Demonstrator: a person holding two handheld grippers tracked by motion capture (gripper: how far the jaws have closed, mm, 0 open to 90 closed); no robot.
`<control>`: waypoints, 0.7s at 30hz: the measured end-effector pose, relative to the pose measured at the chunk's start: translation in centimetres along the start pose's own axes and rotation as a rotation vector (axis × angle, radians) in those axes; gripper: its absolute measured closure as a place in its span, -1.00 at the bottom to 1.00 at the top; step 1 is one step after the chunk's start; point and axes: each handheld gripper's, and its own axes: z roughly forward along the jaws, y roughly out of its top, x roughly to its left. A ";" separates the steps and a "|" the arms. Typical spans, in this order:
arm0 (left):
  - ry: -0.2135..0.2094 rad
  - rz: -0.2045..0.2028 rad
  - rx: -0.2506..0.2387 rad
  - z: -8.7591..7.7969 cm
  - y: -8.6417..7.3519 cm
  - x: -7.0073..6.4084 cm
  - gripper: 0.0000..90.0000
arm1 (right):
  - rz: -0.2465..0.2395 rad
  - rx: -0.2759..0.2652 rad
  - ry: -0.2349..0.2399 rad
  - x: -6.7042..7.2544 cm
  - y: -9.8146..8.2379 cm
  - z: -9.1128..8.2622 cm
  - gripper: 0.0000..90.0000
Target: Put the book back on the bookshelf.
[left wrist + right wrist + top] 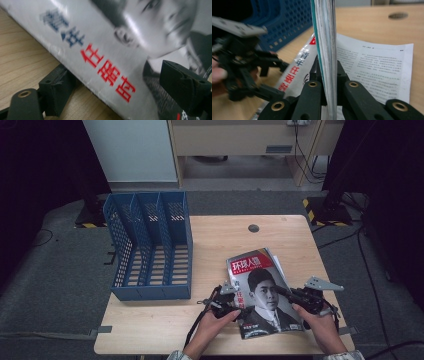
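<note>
A magazine (262, 292) with a black-and-white portrait and a red title band lies at the table's front right. My right gripper (287, 292) is shut on its right edge. In the right gripper view the jaws (328, 72) clamp a thick bundle of pages (325, 37) seen edge-on, while a printed text page (374, 65) lies flat on the table beside it. My left gripper (236, 304) is at the magazine's left edge. Its jaws (120, 85) stand open, one below the spine and one above the cover (105, 50), not pressing. It also appears across the magazine as the left gripper (282, 80).
A blue three-slot file rack (150, 245) lies at the table's left, seen behind the magazine as blue mesh (287, 20). A round cable hole (253, 228) sits at the back middle of the wooden table (220, 240). Dark stands and cables line the floor at the right.
</note>
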 end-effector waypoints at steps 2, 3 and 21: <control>0.020 0.010 0.001 -0.1 0.0 0.0 -0.59 | -0.011 0.053 -0.035 -0.2 -0.5 0.6 0.93; 0.033 0.022 0.005 -0.1 0.0 -0.1 -0.54 | -0.028 0.081 -0.052 -0.1 -0.6 0.8 0.92; 0.094 0.052 0.013 -1.0 -0.3 0.4 0.24 | -0.159 0.296 -0.297 -1.3 -1.6 2.3 -0.54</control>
